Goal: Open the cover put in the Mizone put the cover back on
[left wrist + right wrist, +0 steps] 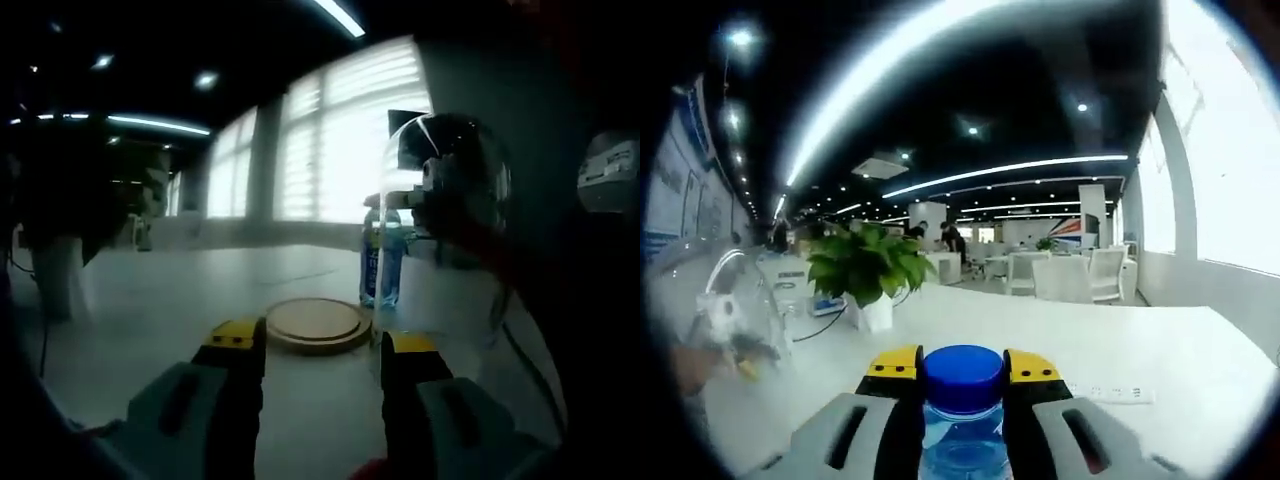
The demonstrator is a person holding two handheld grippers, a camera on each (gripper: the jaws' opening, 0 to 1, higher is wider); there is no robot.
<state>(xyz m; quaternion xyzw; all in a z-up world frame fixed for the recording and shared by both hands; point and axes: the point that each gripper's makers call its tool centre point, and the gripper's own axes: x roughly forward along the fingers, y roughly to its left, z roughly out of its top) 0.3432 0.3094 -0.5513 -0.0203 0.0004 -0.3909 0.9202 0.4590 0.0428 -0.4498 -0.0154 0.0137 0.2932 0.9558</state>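
A round wooden base (316, 324) lies on the white table just beyond my left gripper (322, 342), which is open with nothing between its jaws. To its right stands the clear glass dome cover (447, 225), off the base. Behind the base a blue Mizone bottle (382, 262) stands upright or hangs just over the table, with the right gripper (425, 200) at its top, partly seen through the dome. In the right gripper view my right gripper (962, 385) is shut on the neck of the Mizone bottle (962, 440), just under its blue cap (962, 376). The glass dome (725, 315) is at the left.
A potted green plant (868, 268) stands on the white table (1160, 370), with a white power strip (1110, 394) to the right. Chairs, desks and people are far behind. Bright windows (340, 150) line the far wall. A dark figure (60, 210) stands at the left.
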